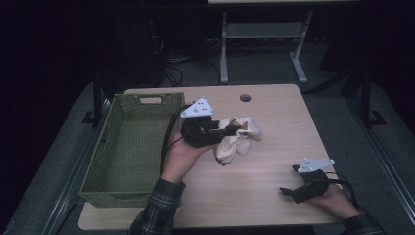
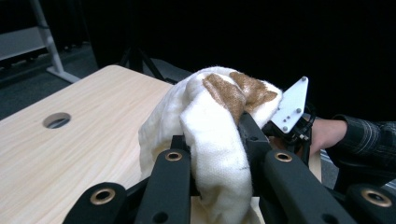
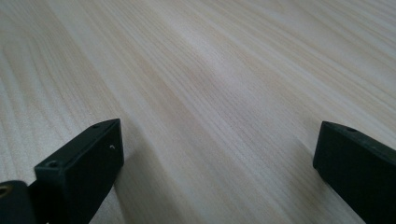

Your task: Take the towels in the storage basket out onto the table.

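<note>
Left gripper (image 1: 222,131) clamped on plush toy (image 1: 238,138), cream with brown patches; jaws narrowed on its body, toy bulging between them in the left gripper view (image 2: 219,140). Toy held above table (image 1: 274,117) mid-centre, just right of green basket (image 1: 128,147). Right gripper (image 1: 288,192) low at near right of table, jaws wide apart, nothing between them, bare wood (image 3: 210,93) under them.
</note>
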